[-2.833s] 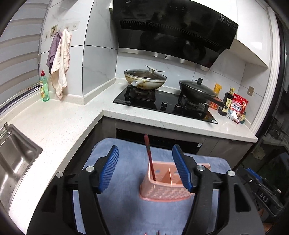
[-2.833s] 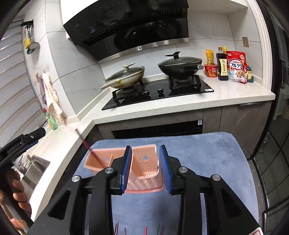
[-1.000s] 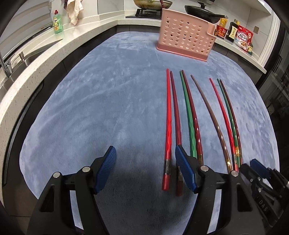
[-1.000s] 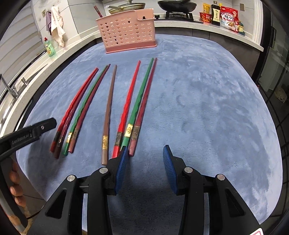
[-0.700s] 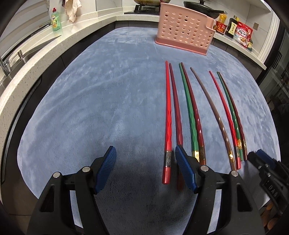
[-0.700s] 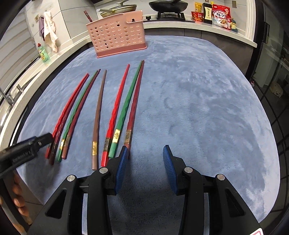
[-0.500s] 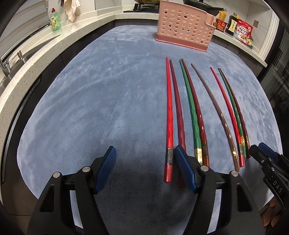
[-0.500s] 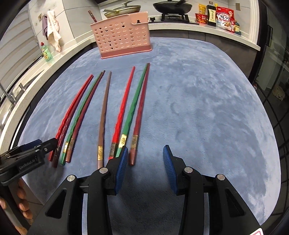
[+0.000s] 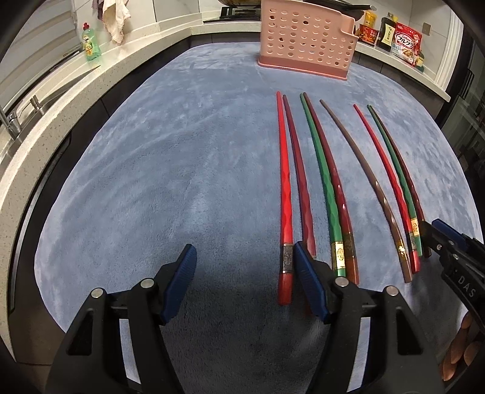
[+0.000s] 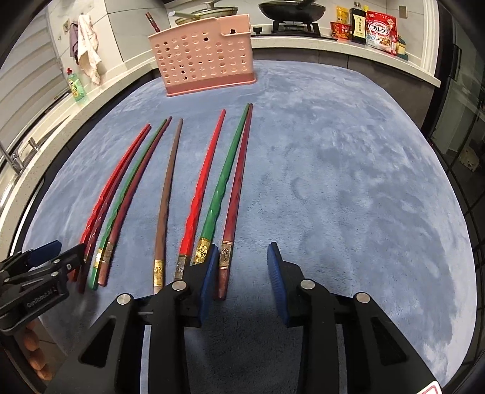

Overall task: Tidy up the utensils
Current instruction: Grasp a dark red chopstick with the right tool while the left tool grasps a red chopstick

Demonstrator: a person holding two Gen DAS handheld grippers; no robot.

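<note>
1. Seven chopsticks [image 10: 165, 197] lie side by side on the blue mat [image 10: 333, 181], tips toward the pink holder [image 10: 206, 57] at the far edge.
2. Left claw [image 9: 242, 283] is closing, pads apart, the red chopstick's [image 9: 285, 212] butt between them, untouched.
3. Right claw [image 10: 241, 282] is closing around the maroon chopstick's [image 10: 235, 206] butt, not yet pressing.
4. Soap bottle [image 9: 88, 44] stands on the worktop [image 9: 36, 91], well apart.

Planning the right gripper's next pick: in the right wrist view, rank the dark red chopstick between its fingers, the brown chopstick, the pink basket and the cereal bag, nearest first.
From the right gripper:
1. Dark red chopstick, between its closing fingers, not yet pinched.
2. Brown chopstick, left.
3. Pink basket, far end of mat.
4. Cereal bag, back counter, right.
</note>
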